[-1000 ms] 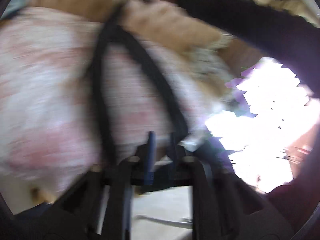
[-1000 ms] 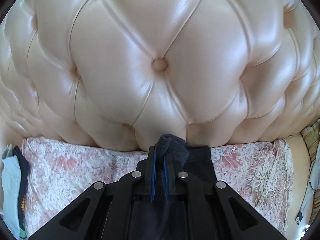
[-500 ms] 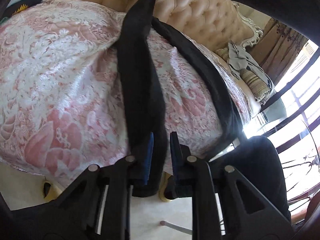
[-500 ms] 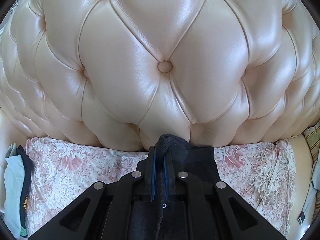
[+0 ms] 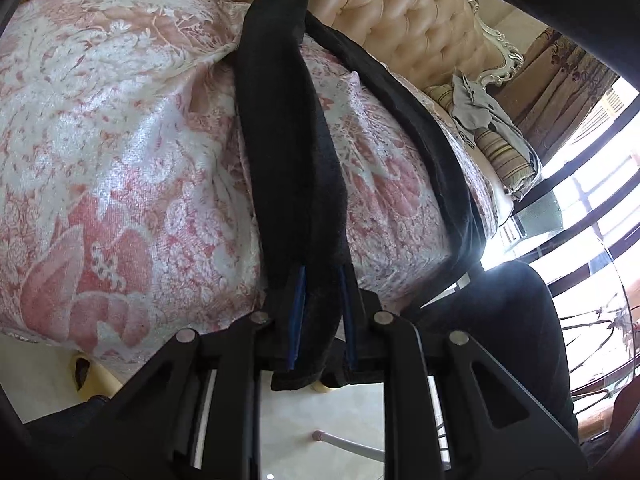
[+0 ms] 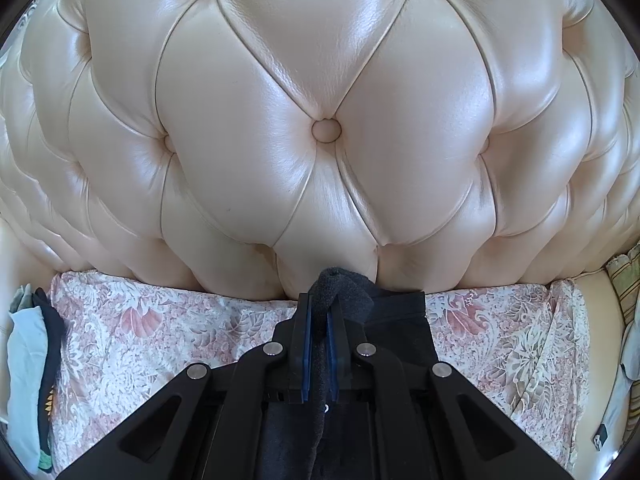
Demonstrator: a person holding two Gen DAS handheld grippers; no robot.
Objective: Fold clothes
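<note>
Jaws of the left gripper (image 5: 322,312) have just closed on the black garment (image 5: 288,152); the right gripper (image 6: 320,344) pinches its far end tightly. It looks stretched along the bed (image 5: 120,160) for a lengthwise fold, so next both ends should come together.

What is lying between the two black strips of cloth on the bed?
In the left wrist view, only the pink floral bedspread shows between the two strips of the black garment.

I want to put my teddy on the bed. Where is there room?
The flowery bedspread is bare between the clothes pile at the left edge and the black garment in the middle. Beyond the garment it is bare too, up to the striped pillow.
</note>
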